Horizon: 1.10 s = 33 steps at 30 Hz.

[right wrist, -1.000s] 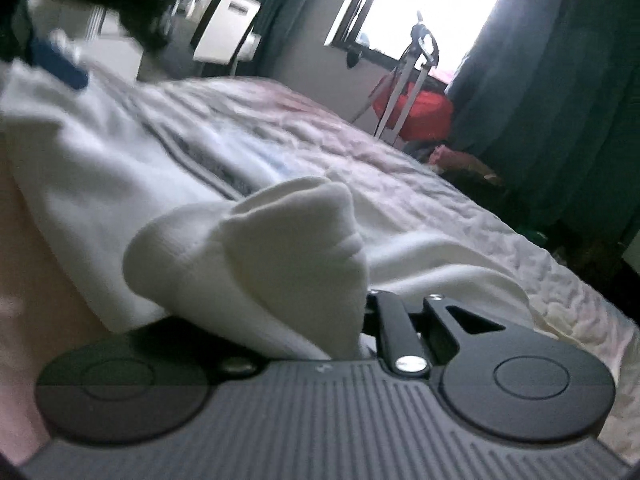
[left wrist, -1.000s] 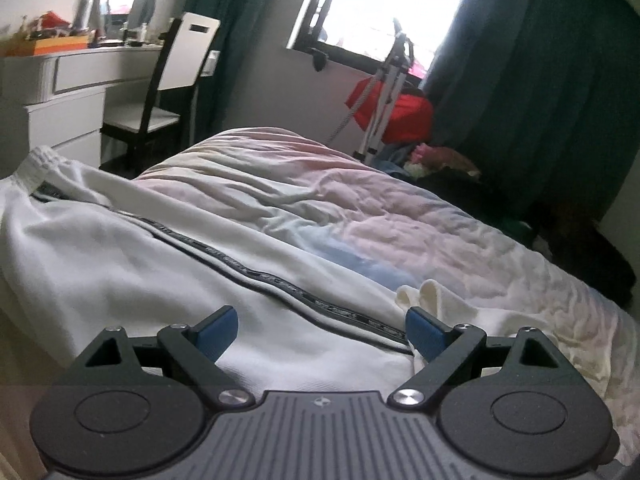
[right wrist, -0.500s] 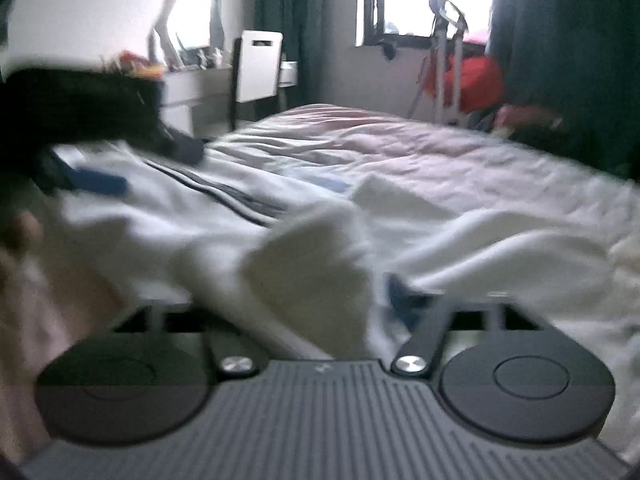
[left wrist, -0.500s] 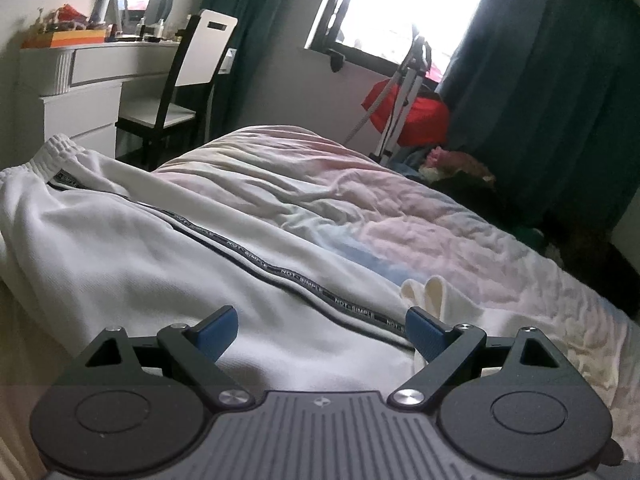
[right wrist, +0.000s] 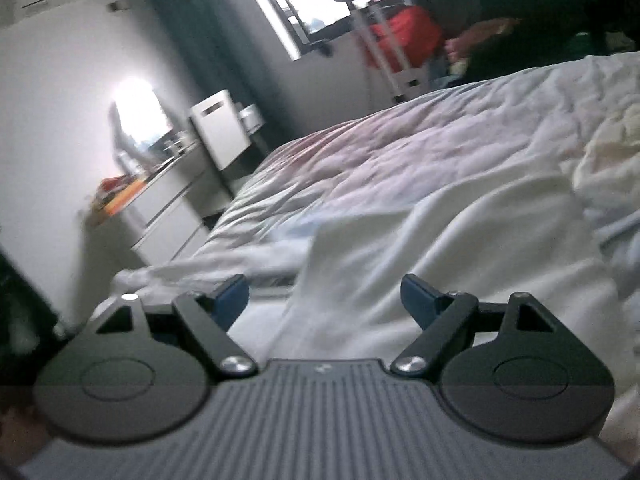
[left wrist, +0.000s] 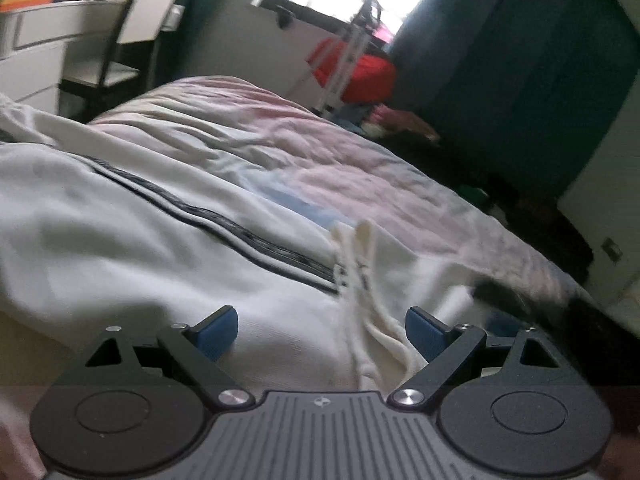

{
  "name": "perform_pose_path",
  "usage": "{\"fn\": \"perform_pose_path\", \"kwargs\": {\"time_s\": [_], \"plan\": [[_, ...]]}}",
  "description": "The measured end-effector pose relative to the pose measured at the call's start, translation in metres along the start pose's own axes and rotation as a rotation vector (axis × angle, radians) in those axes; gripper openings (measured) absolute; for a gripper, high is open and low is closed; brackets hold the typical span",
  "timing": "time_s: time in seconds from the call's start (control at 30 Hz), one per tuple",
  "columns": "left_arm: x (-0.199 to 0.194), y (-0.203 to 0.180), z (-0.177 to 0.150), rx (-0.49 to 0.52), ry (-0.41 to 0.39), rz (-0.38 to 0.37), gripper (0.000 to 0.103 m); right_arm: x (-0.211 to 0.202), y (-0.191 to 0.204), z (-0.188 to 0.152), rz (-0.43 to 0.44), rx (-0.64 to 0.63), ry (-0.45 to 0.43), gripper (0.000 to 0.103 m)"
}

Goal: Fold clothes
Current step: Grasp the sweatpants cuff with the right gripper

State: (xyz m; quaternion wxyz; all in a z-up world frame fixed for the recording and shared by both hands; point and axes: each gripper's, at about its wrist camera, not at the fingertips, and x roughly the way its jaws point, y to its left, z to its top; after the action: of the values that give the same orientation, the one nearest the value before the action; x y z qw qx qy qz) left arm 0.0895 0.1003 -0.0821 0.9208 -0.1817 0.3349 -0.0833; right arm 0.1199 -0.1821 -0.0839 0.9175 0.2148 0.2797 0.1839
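Fabric lay nearest of all: a fold of the white garment (right wrist: pixel 460 248) ran up between the blue pads of the right gripper (right wrist: pixel 324 296), whose jaws stood wide apart, gripping nothing. In the left wrist view the left gripper (left wrist: pixel 322 330) was spread just as wide, its pads clear of the cloth, with a ridge of cream fabric rising between them and the garment's dark side stripe (left wrist: pixel 224 220) slanting away to the left. Neither tool had hold of anything.

Judging by this, a fold had just been laid down, and the work in hand was to pick the next edge. Doing it well would probably mean pinching a single clean edge near a corner with each gripper, at matching points, then carrying both across together so the layer landed flat instead of bunching.

Beyond the garment stretched the rumpled pale quilt (left wrist: pixel 312 152) of the bed; farther off stood a white chair (left wrist: pixel 148 12), a white dresser (right wrist: pixel 168 204) and a red bag (left wrist: pixel 360 72) under the bright window.
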Motion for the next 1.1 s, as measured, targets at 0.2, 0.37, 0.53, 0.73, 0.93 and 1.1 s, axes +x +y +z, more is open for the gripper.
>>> {"fn": "perform_pose_path", "kwargs": {"time_s": [0.2,0.37,0.53,0.73,0.93,1.1], "plan": [[0.016,-0.009,-0.007,0.037,0.067,-0.069,0.085,0.074,0.000,0.030,0.028,0.022,0.082,0.084],[0.032,-0.017,-0.017,0.104,0.121,-0.076,0.070,0.125,0.011,0.027,0.031,-0.075,0.176,0.082],[0.046,-0.023,-0.022,0.167,0.155,-0.044,0.061,0.147,0.029,0.005,-0.040,-0.273,0.201,0.073],[0.044,-0.030,-0.025,0.227,0.141,-0.028,0.036,0.142,0.032,0.001,-0.034,-0.323,0.180,0.040],[0.017,-0.037,-0.019,0.250,0.033,-0.057,0.016,0.117,0.043,0.008,-0.025,-0.349,0.088,0.014],[-0.011,-0.037,-0.007,0.270,-0.073,-0.057,0.016,0.100,0.052,0.026,0.039,-0.261,-0.002,0.011]]}}
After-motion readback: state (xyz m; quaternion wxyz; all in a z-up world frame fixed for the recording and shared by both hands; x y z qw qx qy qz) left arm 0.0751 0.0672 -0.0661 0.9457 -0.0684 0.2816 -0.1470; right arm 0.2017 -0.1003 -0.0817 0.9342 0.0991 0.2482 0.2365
